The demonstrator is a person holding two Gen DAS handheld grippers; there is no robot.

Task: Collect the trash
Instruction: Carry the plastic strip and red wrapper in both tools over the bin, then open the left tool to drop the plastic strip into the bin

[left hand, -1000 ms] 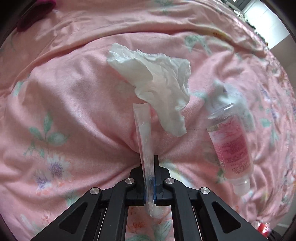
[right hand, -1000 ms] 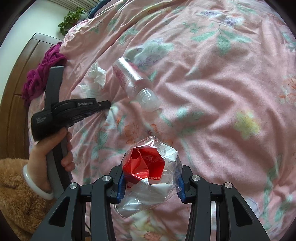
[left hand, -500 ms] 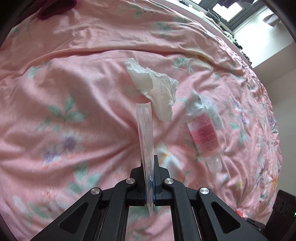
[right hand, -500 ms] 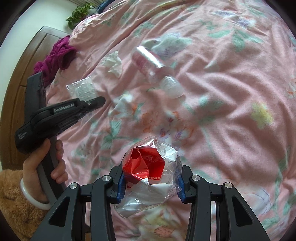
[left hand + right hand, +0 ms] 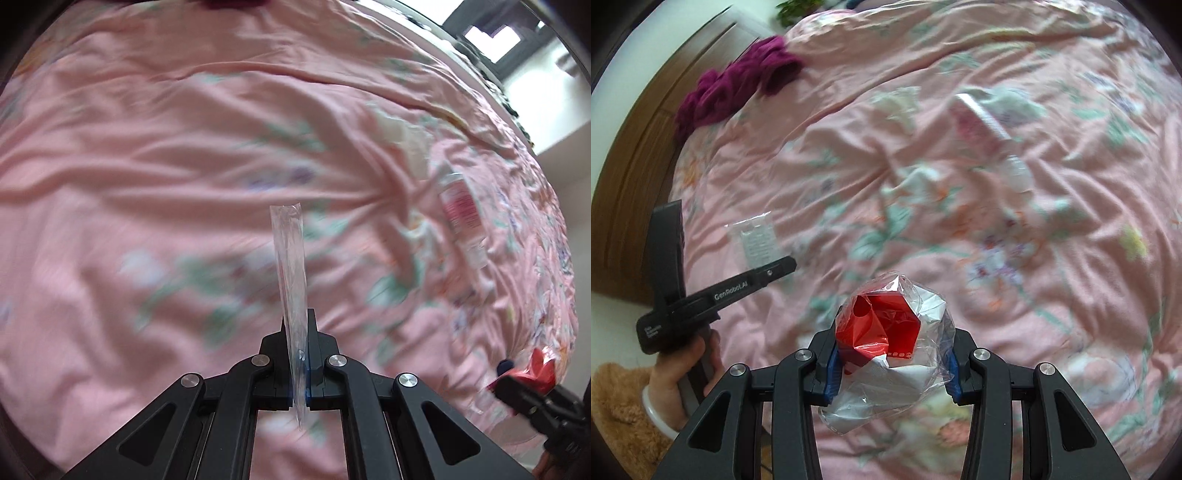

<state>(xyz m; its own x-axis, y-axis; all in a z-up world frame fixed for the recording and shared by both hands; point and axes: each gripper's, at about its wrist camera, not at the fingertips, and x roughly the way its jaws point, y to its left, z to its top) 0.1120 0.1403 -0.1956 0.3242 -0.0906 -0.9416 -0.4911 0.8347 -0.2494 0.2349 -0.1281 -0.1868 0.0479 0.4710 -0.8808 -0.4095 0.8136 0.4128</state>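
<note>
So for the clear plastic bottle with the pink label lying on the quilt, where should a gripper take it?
Grip the clear plastic bottle with the pink label across its labelled middle, coming from above with the fingers straddling its width. It lies on its side on the soft pink floral quilt, so the round body is exposed; the narrow cap end would likely slip.

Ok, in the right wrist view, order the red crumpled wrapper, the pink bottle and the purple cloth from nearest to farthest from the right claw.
1. Red crumpled wrapper: held in the right claw.
2. Pink bottle: lying on the bedspread, up and right.
3. Purple cloth: far upper left, by the headboard.
</note>
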